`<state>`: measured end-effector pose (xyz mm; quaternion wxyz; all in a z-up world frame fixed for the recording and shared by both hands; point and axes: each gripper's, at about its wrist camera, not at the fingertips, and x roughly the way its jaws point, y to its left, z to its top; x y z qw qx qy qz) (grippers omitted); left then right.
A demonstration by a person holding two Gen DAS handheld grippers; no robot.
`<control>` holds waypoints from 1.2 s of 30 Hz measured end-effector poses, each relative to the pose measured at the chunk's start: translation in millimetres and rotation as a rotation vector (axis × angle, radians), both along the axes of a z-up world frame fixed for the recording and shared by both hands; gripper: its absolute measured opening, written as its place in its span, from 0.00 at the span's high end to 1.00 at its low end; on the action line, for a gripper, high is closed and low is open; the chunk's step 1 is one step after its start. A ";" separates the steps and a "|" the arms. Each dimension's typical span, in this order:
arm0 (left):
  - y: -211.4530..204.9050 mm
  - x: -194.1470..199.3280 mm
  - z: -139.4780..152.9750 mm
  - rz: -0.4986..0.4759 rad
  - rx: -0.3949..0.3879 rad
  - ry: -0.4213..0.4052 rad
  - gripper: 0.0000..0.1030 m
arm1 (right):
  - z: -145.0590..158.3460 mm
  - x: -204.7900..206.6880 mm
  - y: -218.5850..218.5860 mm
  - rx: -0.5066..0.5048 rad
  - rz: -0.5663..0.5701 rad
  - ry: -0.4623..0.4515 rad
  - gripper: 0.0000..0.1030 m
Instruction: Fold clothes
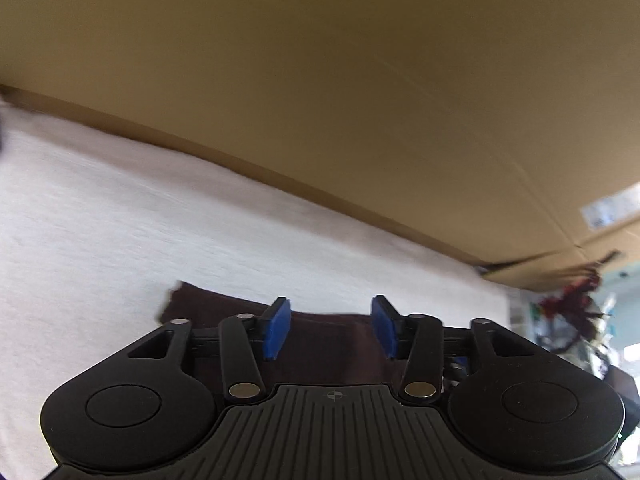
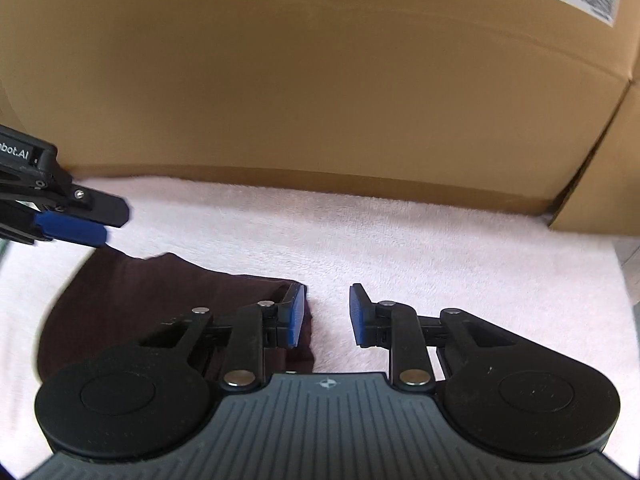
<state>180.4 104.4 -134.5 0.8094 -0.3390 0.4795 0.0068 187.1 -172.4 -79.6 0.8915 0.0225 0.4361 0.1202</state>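
Fold in progress, seen from both wrist cameras. A dark maroon garment [image 2: 160,300] lies on a pale pink towel [image 2: 440,240] covering the worktop, in front of a large cardboard box [image 2: 320,80]. In the right wrist view its visible part looks compact, with a rounded doubled edge at its right side, which suggests at least one fold is already laid; how many remain cannot be judged, since the near part is hidden behind the gripper body. The left gripper [image 1: 328,326] hovers above the cloth's far edge, jaws wide apart with nothing between the pads; the same gripper appears at the left of the right wrist view [image 2: 80,224], clear of the fabric. The right gripper [image 2: 326,314] stands partly open at the garment's right edge: its left pad [image 2: 296,316] is at or just over the hem, its right pad over bare towel, nothing clamped. Both appear to have let go; smoothing or a further fold likely remains.
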 end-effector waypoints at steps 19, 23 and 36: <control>-8.8 7.3 -38.8 -0.023 -0.012 0.033 0.00 | -8.1 -2.6 29.3 0.044 0.097 0.049 0.98; -3.9 9.0 -41.7 -0.010 -0.006 0.034 0.00 | -5.1 -3.5 18.9 -0.061 0.021 0.007 1.00; -11.5 12.1 -41.1 -0.018 0.052 0.048 0.00 | 10.2 -5.6 30.0 0.024 0.117 0.024 1.00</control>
